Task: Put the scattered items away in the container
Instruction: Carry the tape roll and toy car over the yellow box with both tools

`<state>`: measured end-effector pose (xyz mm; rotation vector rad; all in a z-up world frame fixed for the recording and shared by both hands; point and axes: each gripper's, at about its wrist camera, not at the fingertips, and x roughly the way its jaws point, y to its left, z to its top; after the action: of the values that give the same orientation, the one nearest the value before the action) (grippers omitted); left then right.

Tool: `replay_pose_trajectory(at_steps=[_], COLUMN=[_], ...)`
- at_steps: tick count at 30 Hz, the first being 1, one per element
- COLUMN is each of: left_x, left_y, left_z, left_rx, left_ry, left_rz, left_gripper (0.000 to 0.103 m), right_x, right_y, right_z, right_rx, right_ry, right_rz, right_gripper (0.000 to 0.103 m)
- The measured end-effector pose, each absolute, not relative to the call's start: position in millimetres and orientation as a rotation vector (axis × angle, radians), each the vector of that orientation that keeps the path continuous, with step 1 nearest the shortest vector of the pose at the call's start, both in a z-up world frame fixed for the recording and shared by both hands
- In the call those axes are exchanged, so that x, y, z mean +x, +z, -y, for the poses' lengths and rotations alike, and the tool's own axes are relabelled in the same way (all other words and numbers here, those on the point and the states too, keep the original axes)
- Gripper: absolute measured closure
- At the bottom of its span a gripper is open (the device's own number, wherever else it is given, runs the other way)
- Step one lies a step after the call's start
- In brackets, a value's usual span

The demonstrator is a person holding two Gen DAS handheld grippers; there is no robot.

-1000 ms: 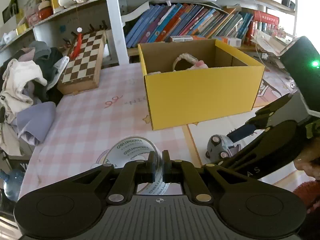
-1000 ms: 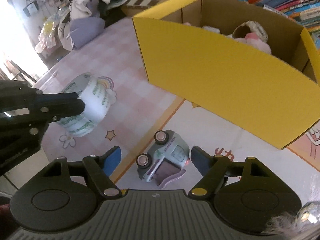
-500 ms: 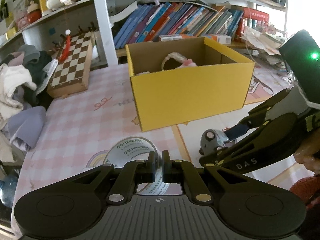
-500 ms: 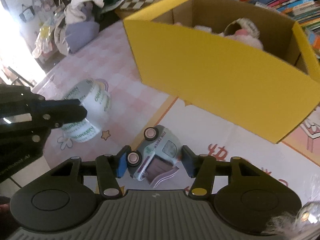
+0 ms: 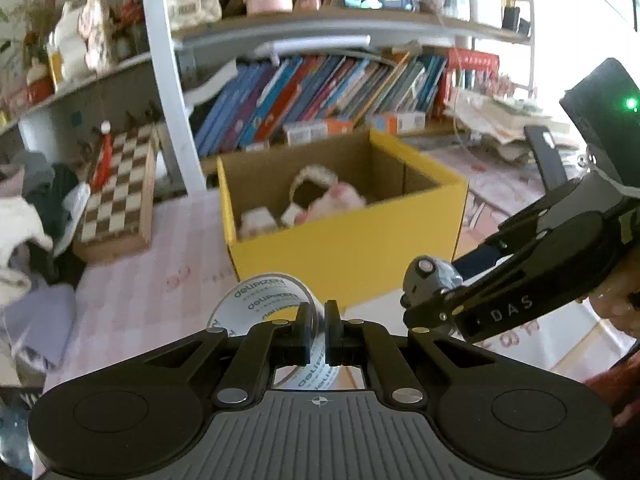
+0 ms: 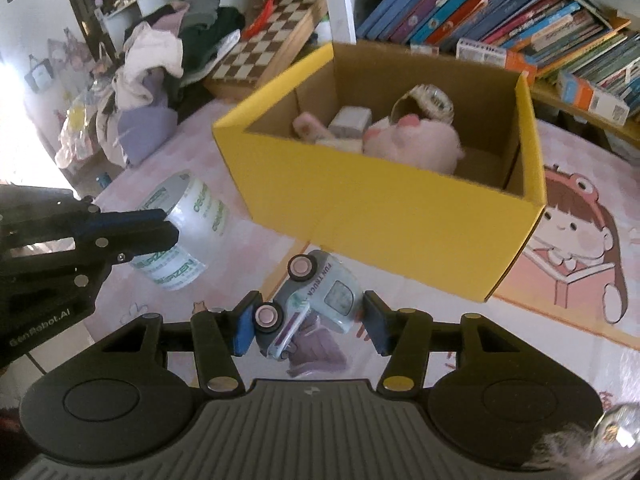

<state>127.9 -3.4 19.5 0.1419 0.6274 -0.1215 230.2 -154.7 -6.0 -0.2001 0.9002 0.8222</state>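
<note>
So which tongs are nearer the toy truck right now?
Right. The right tongs are clamped on the toy truck, holding it tilted off the mat. The left tongs are off to its left, shut on the tape roll.

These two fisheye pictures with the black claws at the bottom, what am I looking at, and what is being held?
No robot here: a person holds a two-finger gripper in each hand, each carrying a camera looking along its fingers. One picture comes from the left gripper, shut on the wall of a clear tape roll. The other comes from the right gripper, clamped on a pale toy truck. Ahead, on a pink patterned mat, stands a yellow box already holding a pink plush toy.
</note>
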Motion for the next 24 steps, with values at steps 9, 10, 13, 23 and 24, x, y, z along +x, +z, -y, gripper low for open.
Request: replay_pose_trajectory(at_steps=[9,10,13,23,24], left_x=[137,139,149,197,203], left_y=[58,61,70,78,78], left_z=[6,7,8,6,6], left_rx=[0.174,0.184,0.205,0.249,0.254], left_ry=[-0.15,-0.153,-0.159,-0.151,-0.152], left_rz=[-0.494,-0.482,-0.453,-0.42,-0.422], left_gripper=[0.098,0.098,0.098,0.098,0.098], right_x=[240,242,251,301,307], right_y=[38,43,57,75,75], right_z=[159,159,158,149,147], right_rx=[-0.198,-0.197,-0.203,-0.241,-0.25], right_ry=[0.826,0.828,0.829,0.783,0.781], right_rz=[-0.755,-0.739,-0.691,-0.615,-0.613], right_gripper=[0.051,0.051,0.051,0.051,0.051])
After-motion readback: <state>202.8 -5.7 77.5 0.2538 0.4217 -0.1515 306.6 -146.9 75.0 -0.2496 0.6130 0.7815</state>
